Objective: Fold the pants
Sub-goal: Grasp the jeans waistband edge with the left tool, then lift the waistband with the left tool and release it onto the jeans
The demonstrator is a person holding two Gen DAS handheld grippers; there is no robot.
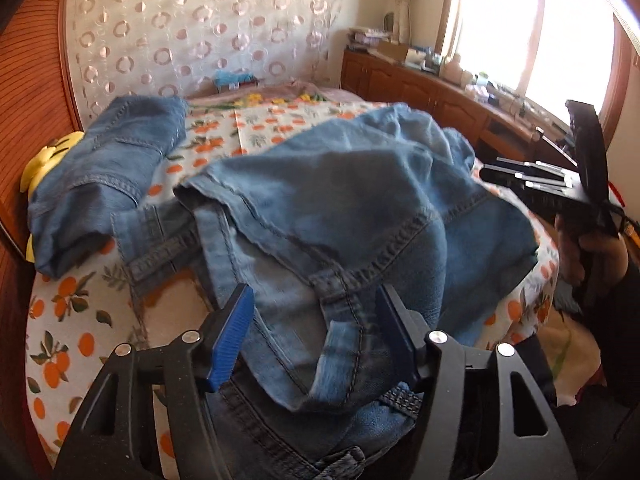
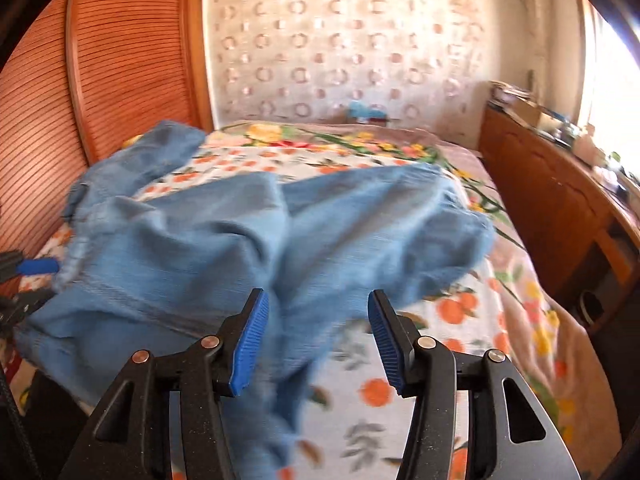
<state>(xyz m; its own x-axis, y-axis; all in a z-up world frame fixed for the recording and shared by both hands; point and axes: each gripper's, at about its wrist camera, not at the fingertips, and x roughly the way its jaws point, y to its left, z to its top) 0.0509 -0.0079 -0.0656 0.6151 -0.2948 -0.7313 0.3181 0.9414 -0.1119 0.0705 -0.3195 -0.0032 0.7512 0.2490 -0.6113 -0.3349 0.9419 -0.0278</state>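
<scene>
So, two tongs, one in each hand, and both of them stand spread wide. My left gripper has its two blue pads well apart, with a fold of the jeans lying between them and over the lower jaw area; neither pad presses on the cloth, so it grips nothing. My right gripper is just as released: two blue pads, a broad gap, and denim behind and below the gap, blurred in this view, so I cannot tell whether cloth touches either pad.

I count one rumpled pair of jeans heaped across the middle of the bed, waistband and one belt loop nearest my left tongs. One leg runs off toward the far left, its end lying by the wooden slatted wall and partly over one yellow soft thing; the second leg bunches toward the right edge of the bed.

From the left wrist view I see my right gripper at the far right, held in my right hand, beside the jeans.

Beneath lies one orange-printed sheet and, farther back, one flowered blanket. One long wooden cabinet runs under one bright window.
</scene>
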